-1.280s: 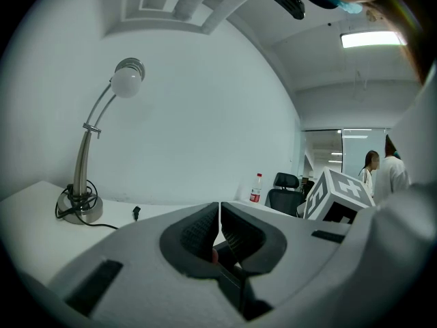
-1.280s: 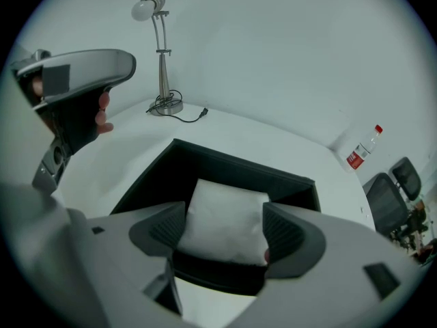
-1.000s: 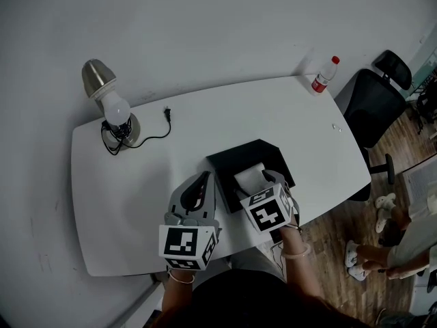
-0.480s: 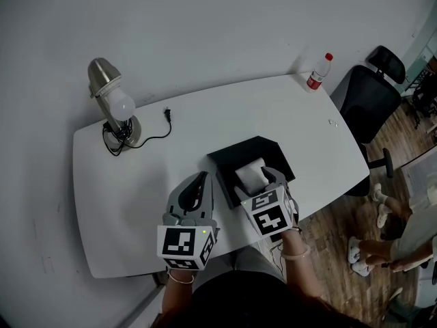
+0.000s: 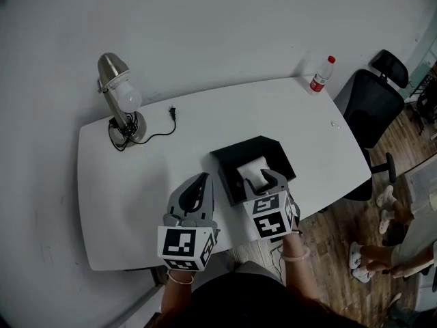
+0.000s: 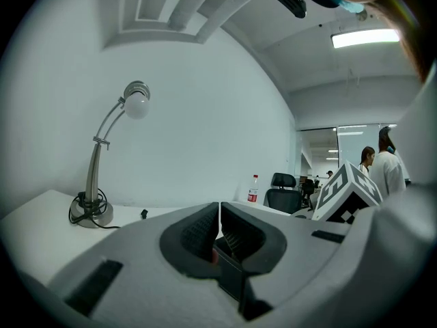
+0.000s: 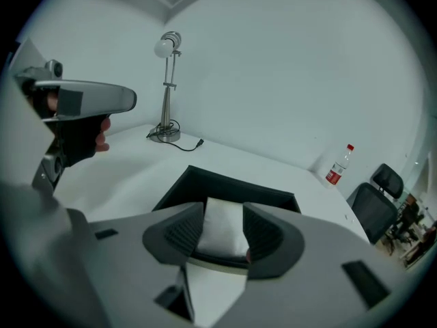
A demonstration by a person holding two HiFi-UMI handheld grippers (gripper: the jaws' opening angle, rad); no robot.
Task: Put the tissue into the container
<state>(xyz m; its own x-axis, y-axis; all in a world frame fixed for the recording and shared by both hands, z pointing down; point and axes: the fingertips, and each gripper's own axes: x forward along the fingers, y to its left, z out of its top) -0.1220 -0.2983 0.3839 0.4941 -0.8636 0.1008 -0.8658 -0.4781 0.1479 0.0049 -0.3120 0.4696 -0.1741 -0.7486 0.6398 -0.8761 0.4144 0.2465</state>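
Over black container (image 7: 205, 181), right claw (image 7: 224, 214) just closing onto tissue (image 7: 224, 231); left claw (image 6: 219, 225) closed, empty.

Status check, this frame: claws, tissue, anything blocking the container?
Copy: left claw shut, empty; right claw has just been closing, pads now on tissue. It sits over black container opening. Nothing blocking.

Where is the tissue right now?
The tissue is right of centre in the head view, at the container, between the right tongs, which have just been closing on it.
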